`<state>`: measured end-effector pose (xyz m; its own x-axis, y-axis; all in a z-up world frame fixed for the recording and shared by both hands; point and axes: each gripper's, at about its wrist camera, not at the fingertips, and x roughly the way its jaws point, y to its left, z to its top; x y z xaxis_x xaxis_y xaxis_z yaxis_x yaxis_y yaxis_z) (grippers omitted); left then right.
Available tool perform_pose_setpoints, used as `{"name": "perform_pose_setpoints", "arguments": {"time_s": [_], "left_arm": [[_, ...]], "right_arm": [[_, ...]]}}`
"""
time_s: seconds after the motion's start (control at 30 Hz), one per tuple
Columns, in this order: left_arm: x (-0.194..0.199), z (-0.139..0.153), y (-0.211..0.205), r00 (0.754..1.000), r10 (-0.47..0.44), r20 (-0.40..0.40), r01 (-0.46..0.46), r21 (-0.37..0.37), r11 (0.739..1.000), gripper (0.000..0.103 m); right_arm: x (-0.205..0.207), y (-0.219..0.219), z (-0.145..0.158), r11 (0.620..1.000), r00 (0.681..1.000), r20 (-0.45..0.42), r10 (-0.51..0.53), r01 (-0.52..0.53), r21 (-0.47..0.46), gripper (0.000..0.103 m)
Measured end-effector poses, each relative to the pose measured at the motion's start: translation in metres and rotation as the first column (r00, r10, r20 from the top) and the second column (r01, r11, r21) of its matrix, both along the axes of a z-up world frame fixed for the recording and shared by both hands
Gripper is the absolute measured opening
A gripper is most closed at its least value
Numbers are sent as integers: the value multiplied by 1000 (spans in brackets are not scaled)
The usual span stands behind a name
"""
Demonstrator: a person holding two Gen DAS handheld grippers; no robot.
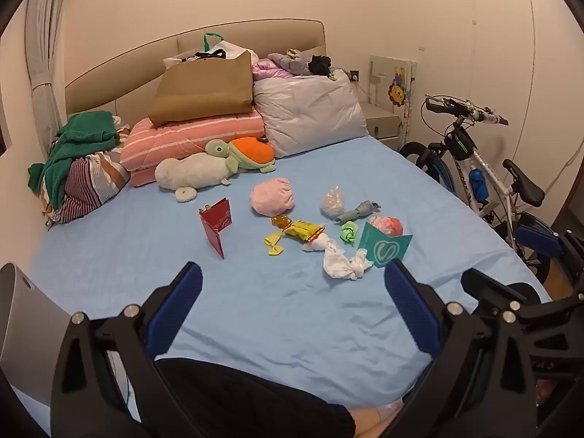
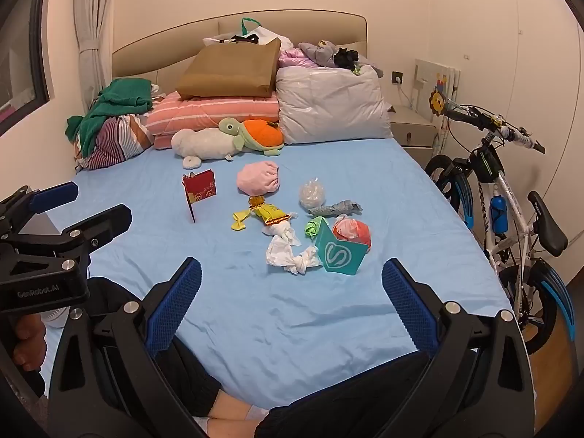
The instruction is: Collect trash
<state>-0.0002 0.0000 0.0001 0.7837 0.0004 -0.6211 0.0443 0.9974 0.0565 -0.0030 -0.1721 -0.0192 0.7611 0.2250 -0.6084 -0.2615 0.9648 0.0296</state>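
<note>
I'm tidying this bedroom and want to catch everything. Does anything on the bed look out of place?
Yes. Litter is strewn mid-sheet: crumpled white tissue, a yellow snack wrapper, a clear plastic wad and a teal card standing propped open. A red card stands apart, further left.

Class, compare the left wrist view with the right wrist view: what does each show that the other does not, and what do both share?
Left wrist only: a grey container at the bed's near left edge. Right wrist only: a dark window and a wall socket. Both: the blue bed sheet, crumpled tissue, teal card, red card, bicycle, and both tools open, the left tool and right tool.
</note>
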Motion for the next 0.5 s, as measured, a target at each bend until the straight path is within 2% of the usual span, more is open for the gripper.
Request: {"name": "perform_pose_setpoints", "arguments": {"time_s": [0.5], "left_arm": [[0, 0, 0, 1000, -1, 1, 1, 10, 1000, 99]], "right_arm": [[-1, 0, 0, 1000, 1000, 2, 2, -2, 2, 96]]}}
